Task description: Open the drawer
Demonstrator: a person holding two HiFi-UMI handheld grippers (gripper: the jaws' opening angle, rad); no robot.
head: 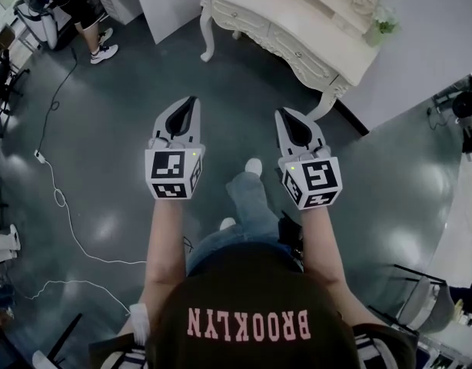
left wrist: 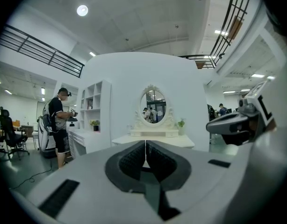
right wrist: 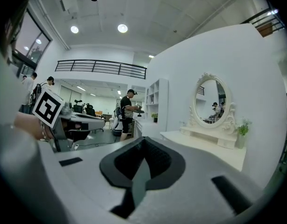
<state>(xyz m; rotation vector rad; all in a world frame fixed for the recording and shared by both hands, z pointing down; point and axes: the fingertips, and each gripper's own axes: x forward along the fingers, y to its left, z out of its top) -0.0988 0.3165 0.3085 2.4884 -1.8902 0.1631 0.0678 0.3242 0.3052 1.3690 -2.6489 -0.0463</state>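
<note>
Both forearms (head: 163, 244) outstretched, I hold left gripper (head: 192, 101) and right gripper (head: 285, 114) level, jaws pressed together empty, facing the far dressing table (head: 313, 21).

A dark top (head: 251, 290) lettered BROOKLYN in pink is worn with blue jeans (head: 248, 220). The left gripper (head: 193, 102) and right gripper (head: 285, 114) are finished grey, with black-and-white marker cubes (head: 174, 174).

A glossy dark floor (head: 128, 83) carries a white dressing table (head: 282, 10) at one o'clock and a thin white cable (head: 61, 200) trailing at nine o'clock.
</note>
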